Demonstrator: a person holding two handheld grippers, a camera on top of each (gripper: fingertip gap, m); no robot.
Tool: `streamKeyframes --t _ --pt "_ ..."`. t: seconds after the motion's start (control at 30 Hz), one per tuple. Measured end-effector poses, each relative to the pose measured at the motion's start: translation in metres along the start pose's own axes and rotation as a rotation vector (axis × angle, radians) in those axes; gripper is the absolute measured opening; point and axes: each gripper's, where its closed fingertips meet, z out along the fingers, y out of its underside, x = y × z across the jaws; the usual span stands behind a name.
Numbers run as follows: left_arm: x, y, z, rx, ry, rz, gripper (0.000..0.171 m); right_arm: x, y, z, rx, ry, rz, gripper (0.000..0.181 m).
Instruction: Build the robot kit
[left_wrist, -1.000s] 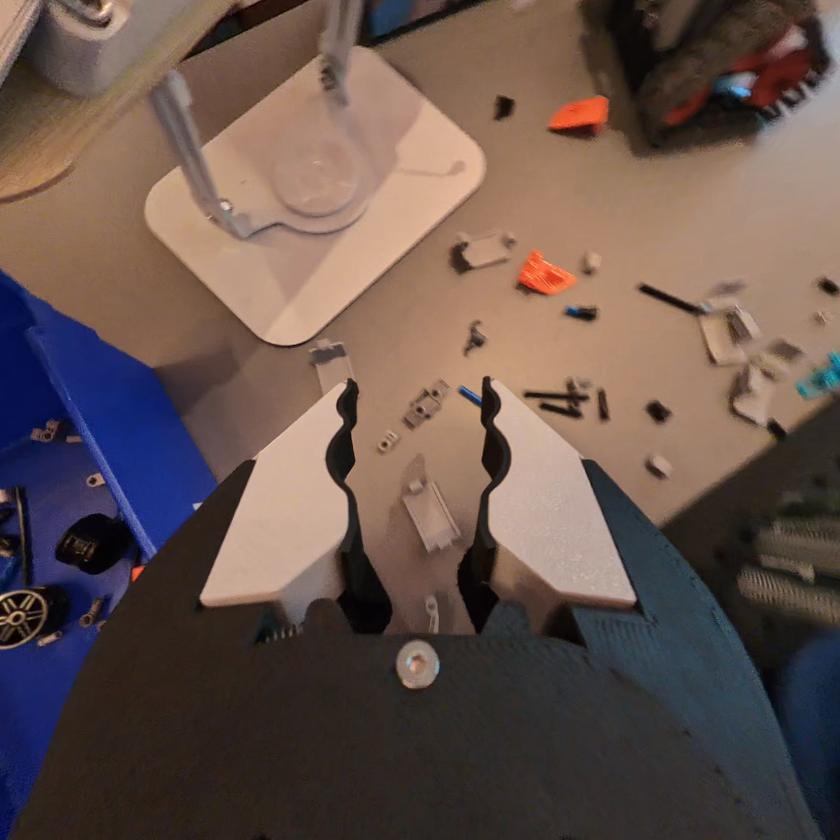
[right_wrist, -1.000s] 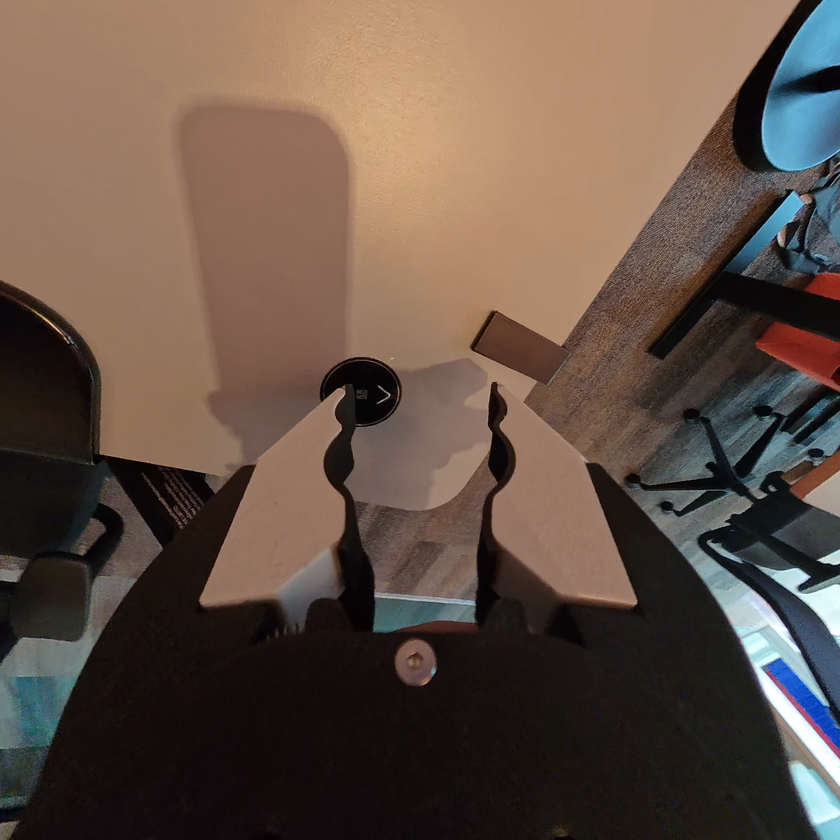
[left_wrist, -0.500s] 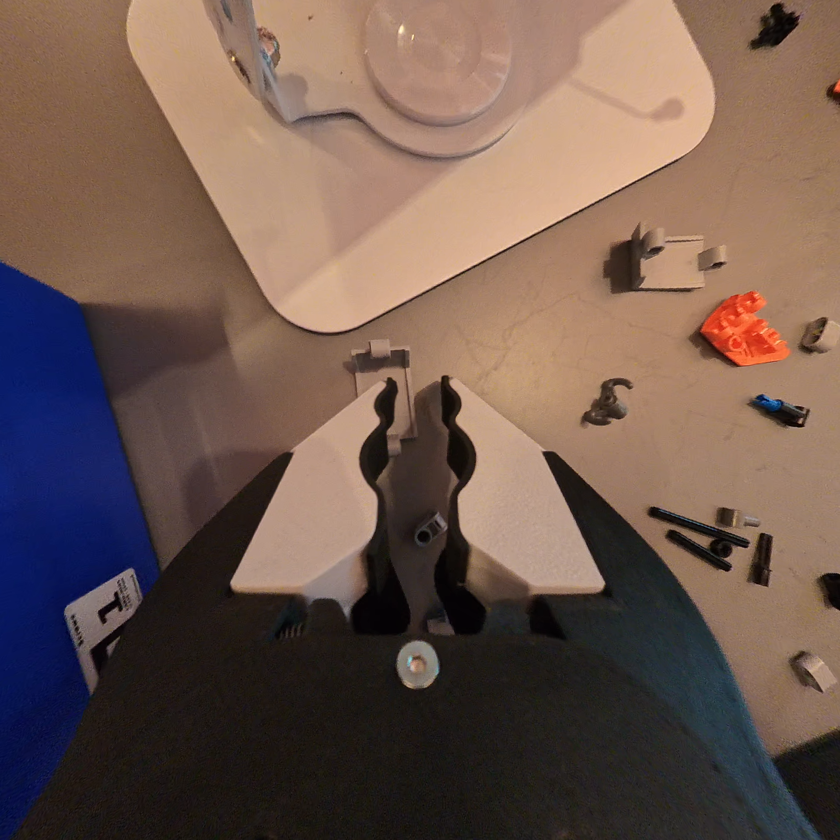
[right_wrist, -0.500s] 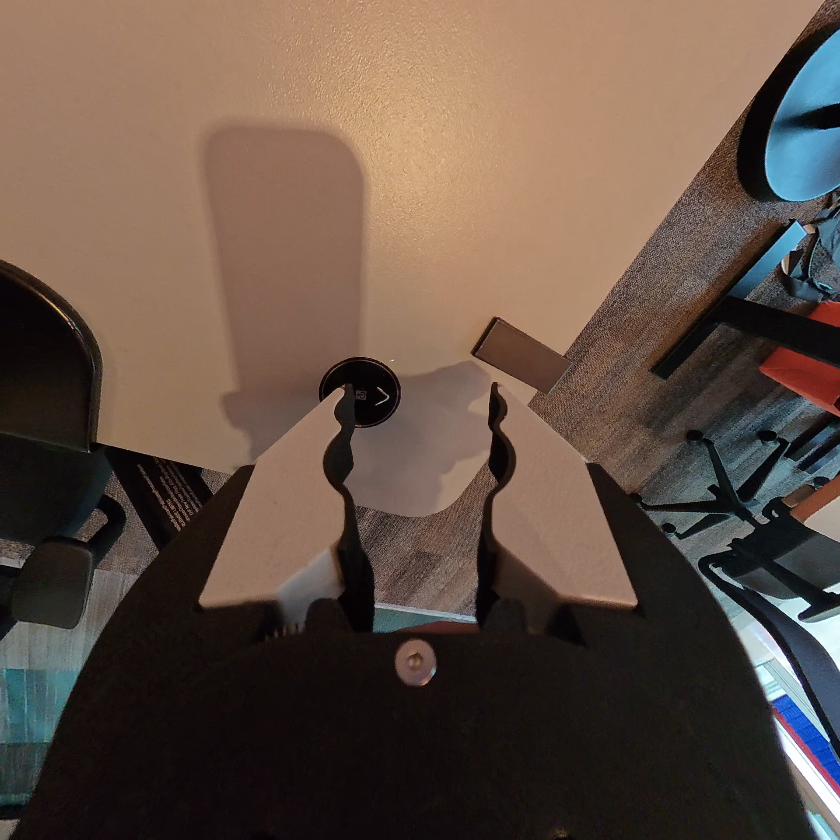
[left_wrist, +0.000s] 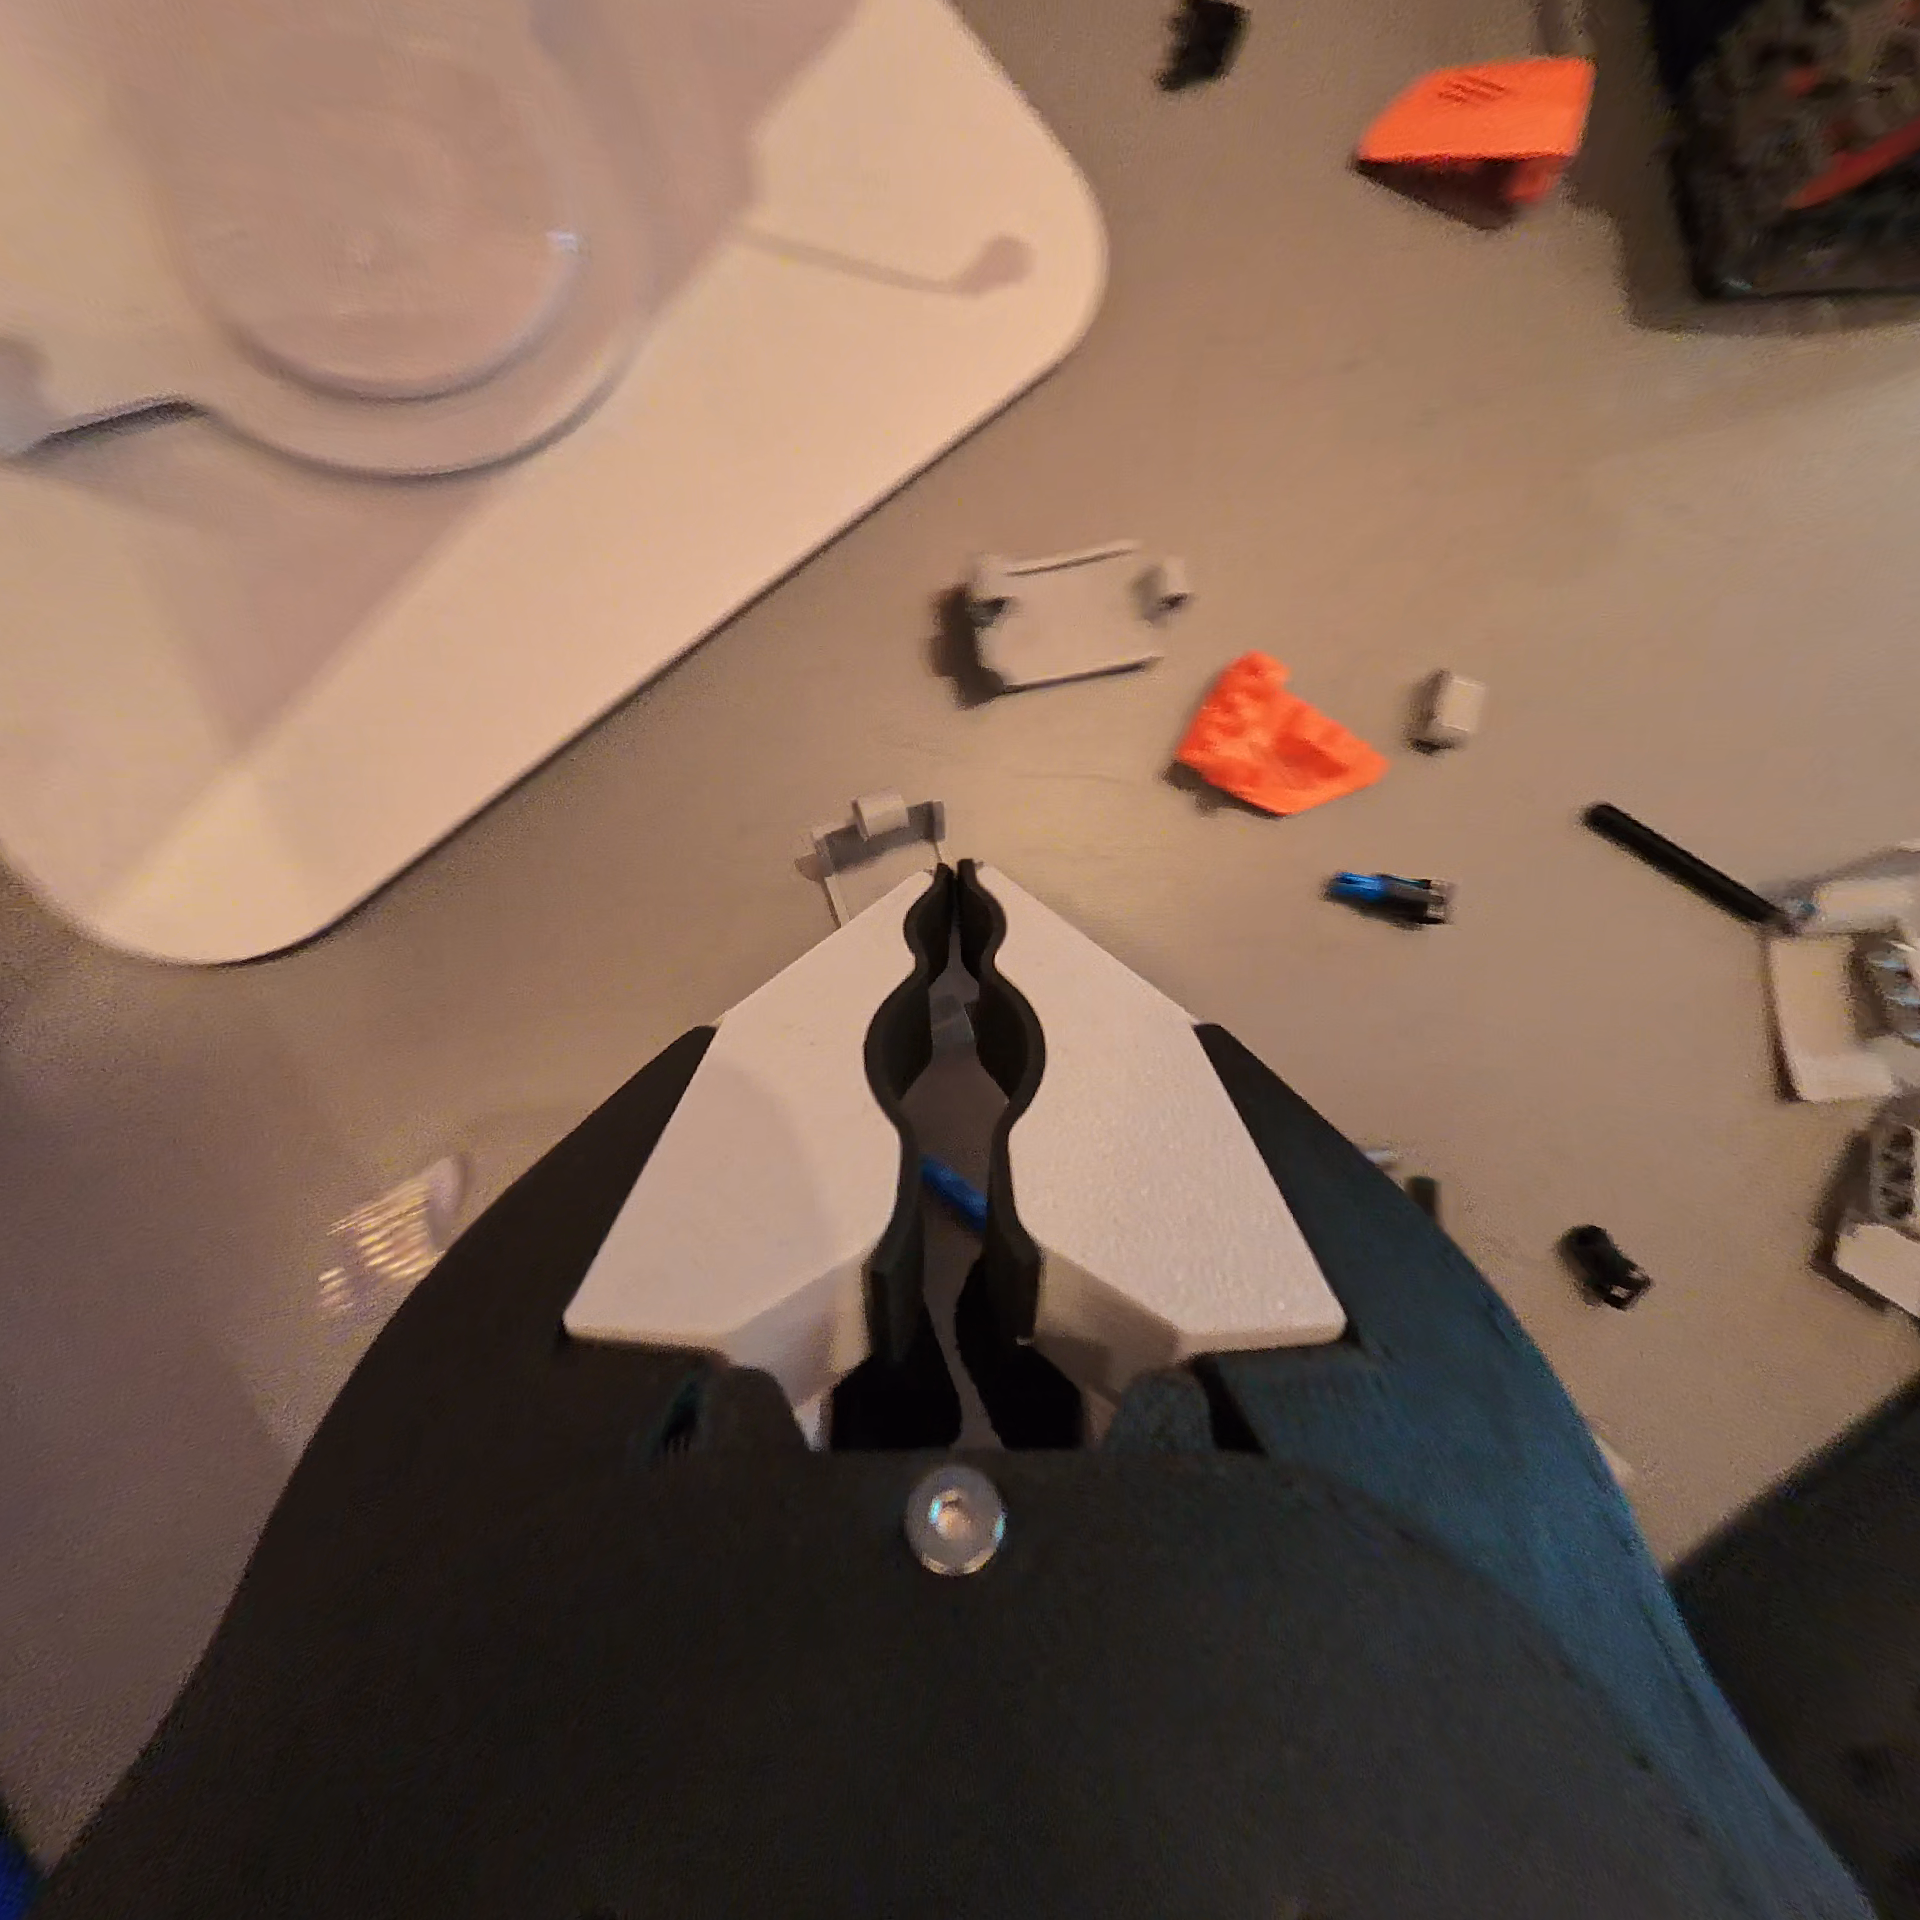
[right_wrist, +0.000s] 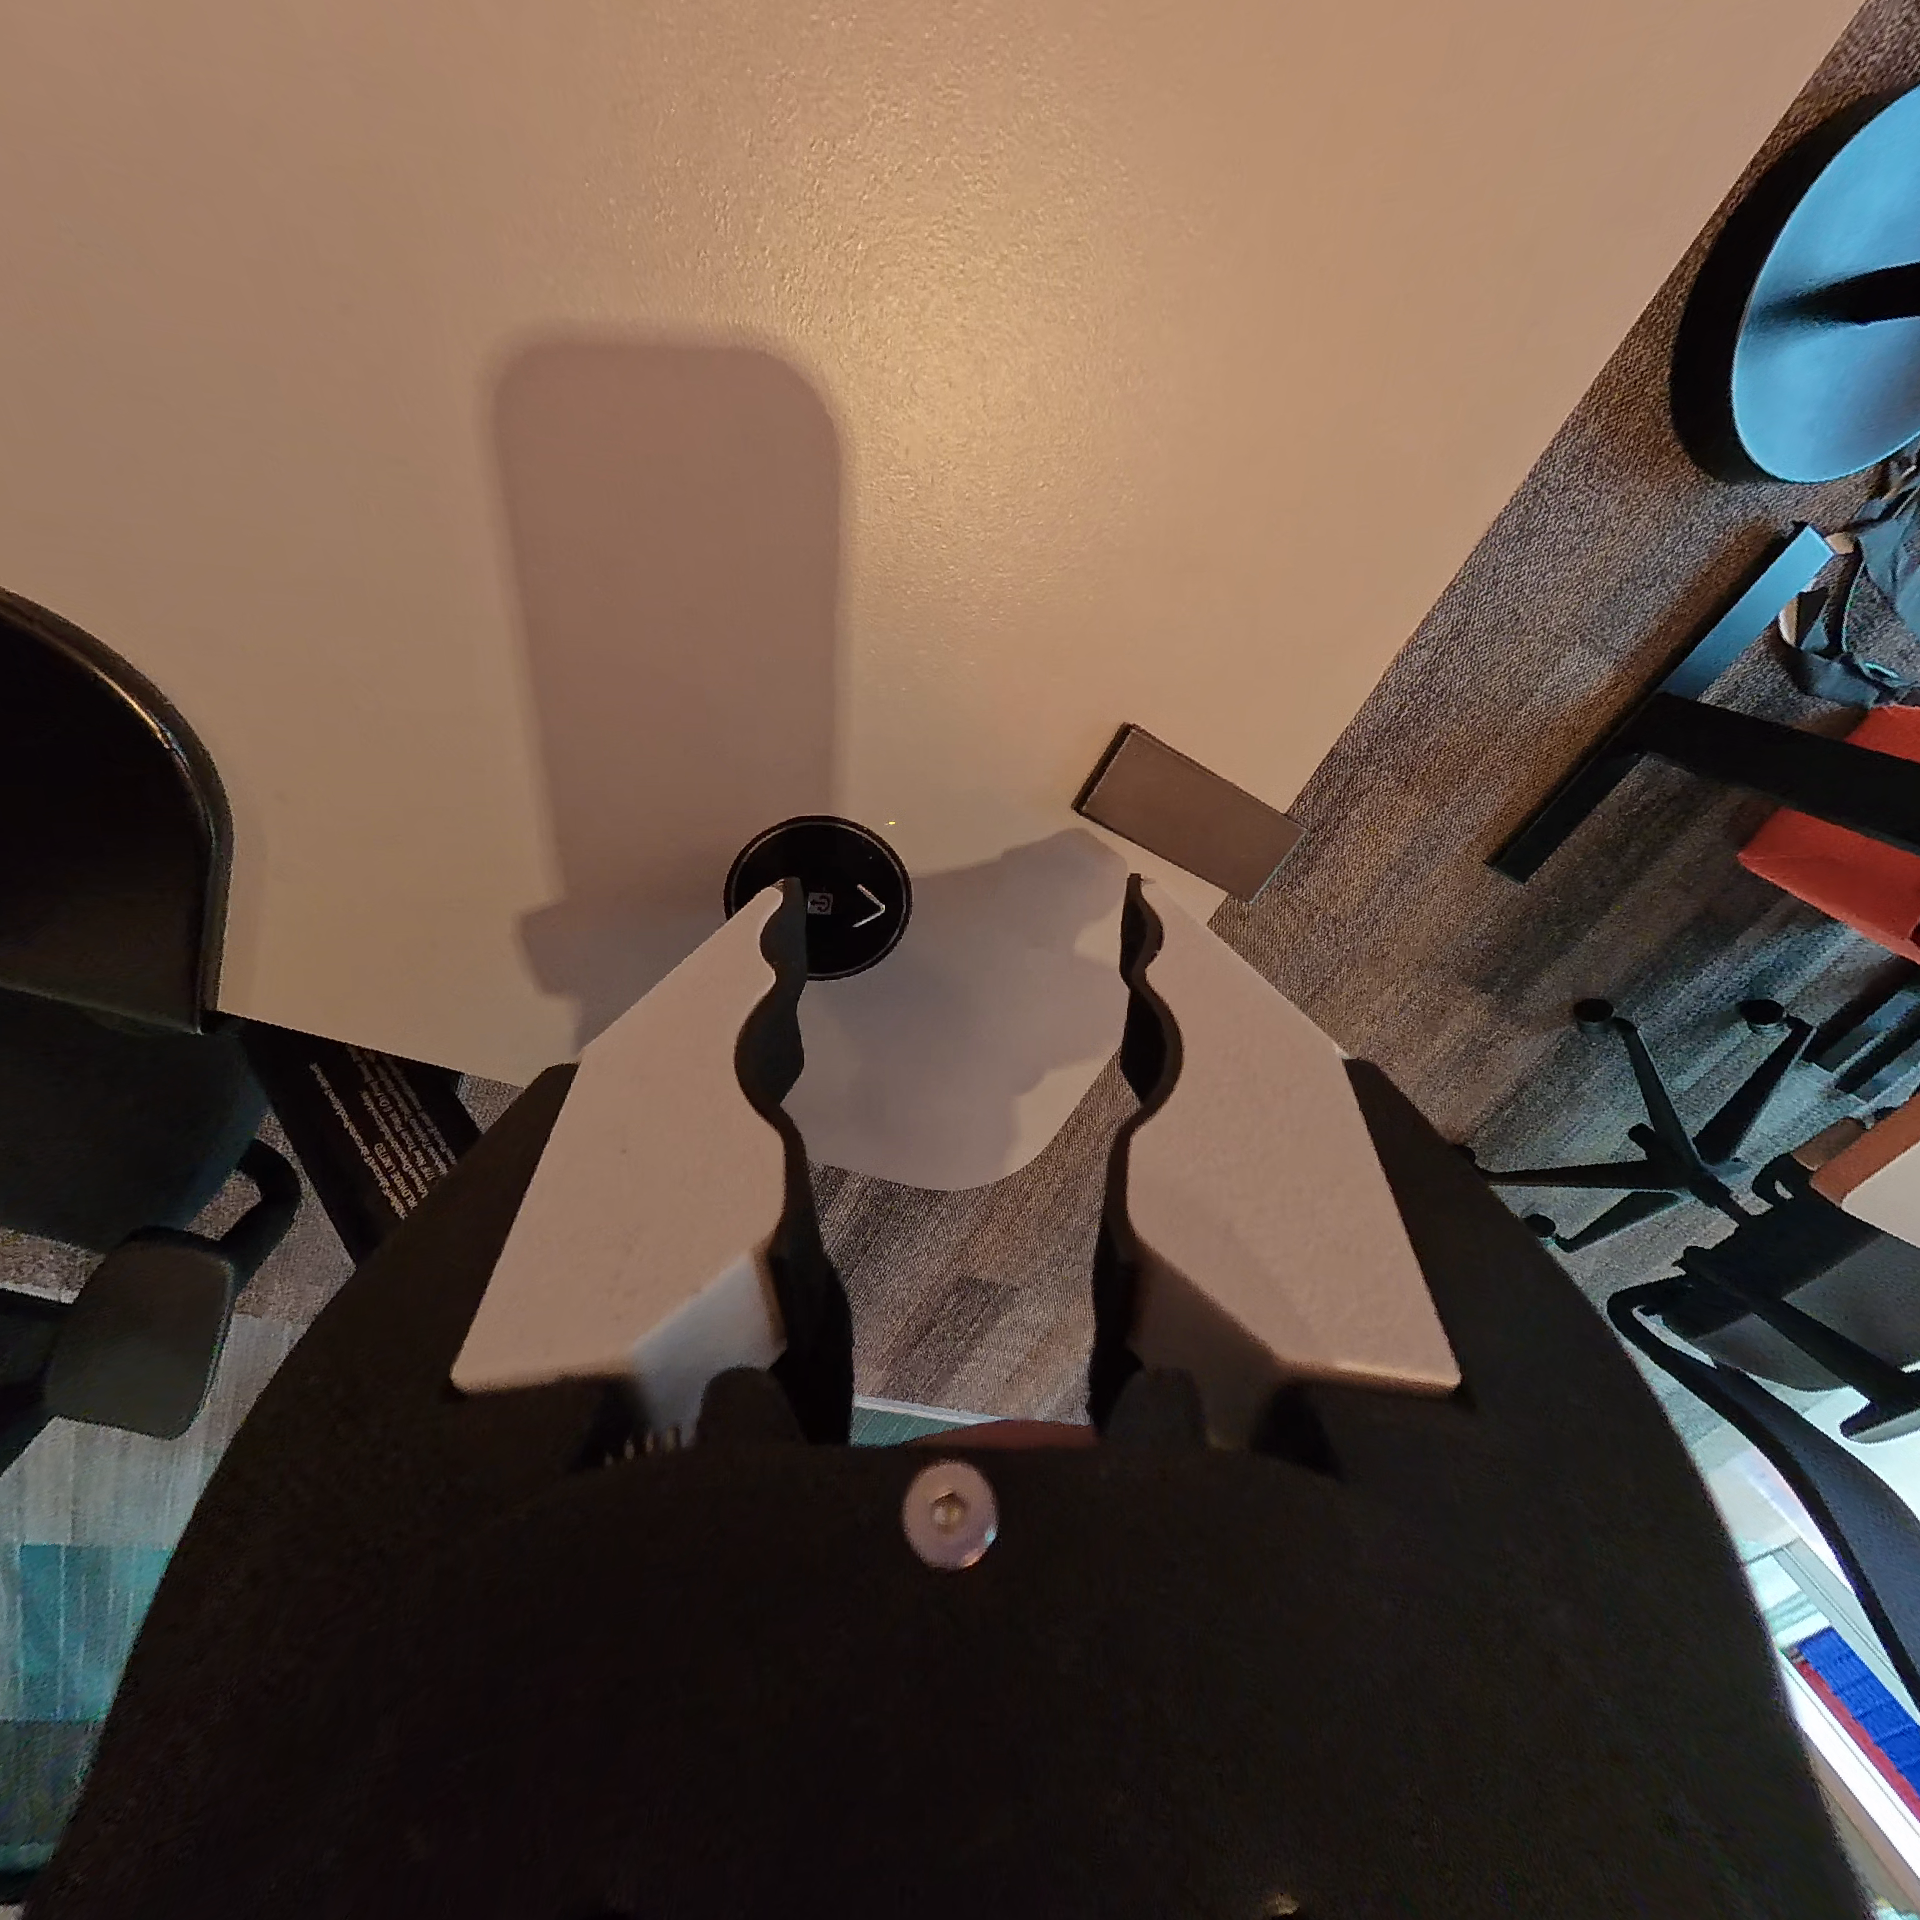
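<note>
In the left wrist view my left gripper (left_wrist: 956, 878) is shut on a small flat grey plate piece (left_wrist: 878, 831). The piece's clip end sticks out past the fingertips to the left, above the grey table (left_wrist: 1351, 468). A small blue pin (left_wrist: 951, 1195) shows on the table through the gap between the fingers. In the right wrist view my right gripper (right_wrist: 961, 894) is open and empty. It hangs over the corner of a white desk (right_wrist: 935, 416), and its left fingertip overlaps a black round disc (right_wrist: 847, 920).
A white stand base (left_wrist: 520, 520) lies at the left. Loose parts lie to the right: a grey hinged plate (left_wrist: 1060, 623), orange pieces (left_wrist: 1273, 743), a blue pin (left_wrist: 1387, 894) and a black rod (left_wrist: 1683, 862). Beside the white desk are a dark chair (right_wrist: 94, 831) and carpet (right_wrist: 1455, 935).
My left gripper moved forward over the small grey plate piece and shut on it, then shifted right with it, away from the stand base. My right gripper has hardly moved.
</note>
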Motion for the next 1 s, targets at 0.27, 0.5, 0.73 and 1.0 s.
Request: streamKeyframes --t 0.27,0.5,0.73,1.0 --pt "0.055 -0.008 -0.007 0.043 0.152 0.05 0.022 0.005 0.0 -0.012 0.041 0.02 0.013 0.067" --pt "0.04 -0.006 -0.062 0.127 0.159 0.029 0.037 -0.008 -0.054 -0.071 0.248 0.05 -0.037 0.07" --pt "0.036 0.007 -0.068 0.094 0.164 0.101 0.031 -0.199 -0.233 -0.146 0.708 -0.293 -0.35 0.029" --pt "0.039 0.014 -0.072 0.029 0.206 0.21 0.029 -0.38 -0.34 -0.129 0.773 -0.57 -0.627 0.021"
